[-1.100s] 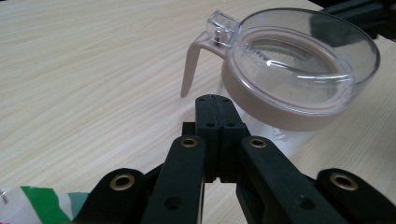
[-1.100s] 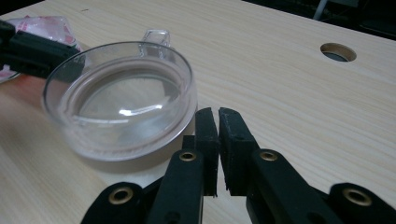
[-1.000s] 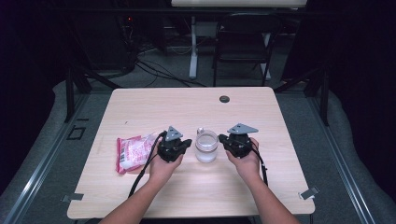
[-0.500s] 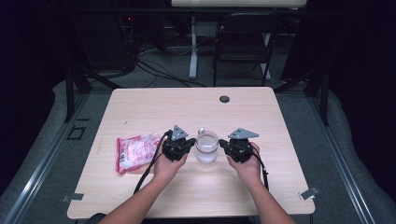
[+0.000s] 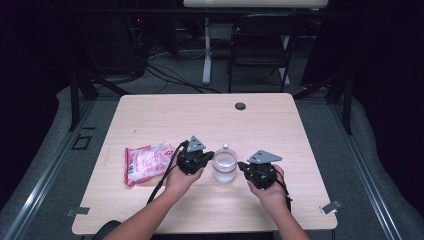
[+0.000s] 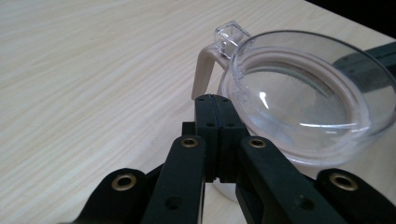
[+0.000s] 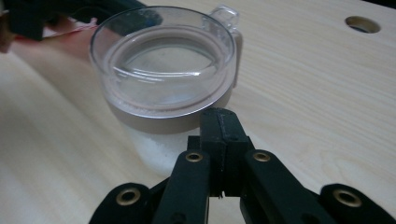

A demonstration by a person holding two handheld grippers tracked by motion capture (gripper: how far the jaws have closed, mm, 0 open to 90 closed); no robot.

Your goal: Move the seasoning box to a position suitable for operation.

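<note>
A small jar (image 5: 224,165) with a clear domed lid (image 6: 303,98) and a beige band and strap (image 6: 203,70) stands upright on the table (image 5: 200,115). My left gripper (image 5: 209,156) is shut and holds nothing; its tips (image 6: 216,100) sit right beside the jar's left side, at lid height. My right gripper (image 5: 241,165) is also shut and holds nothing, and its tips (image 7: 223,114) point at the jar (image 7: 163,60) from the right, a small gap away. I cannot tell whether the left tips touch the jar.
A pink packet (image 5: 147,162) lies flat to the left of the left hand. A round cable hole (image 5: 240,106) sits near the table's far edge. A chair (image 5: 260,45) and cables stand on the floor beyond the table.
The right hand has drawn its gripper back from the jar, toward the near edge and slightly right. The left hand and the jar have stayed put.
</note>
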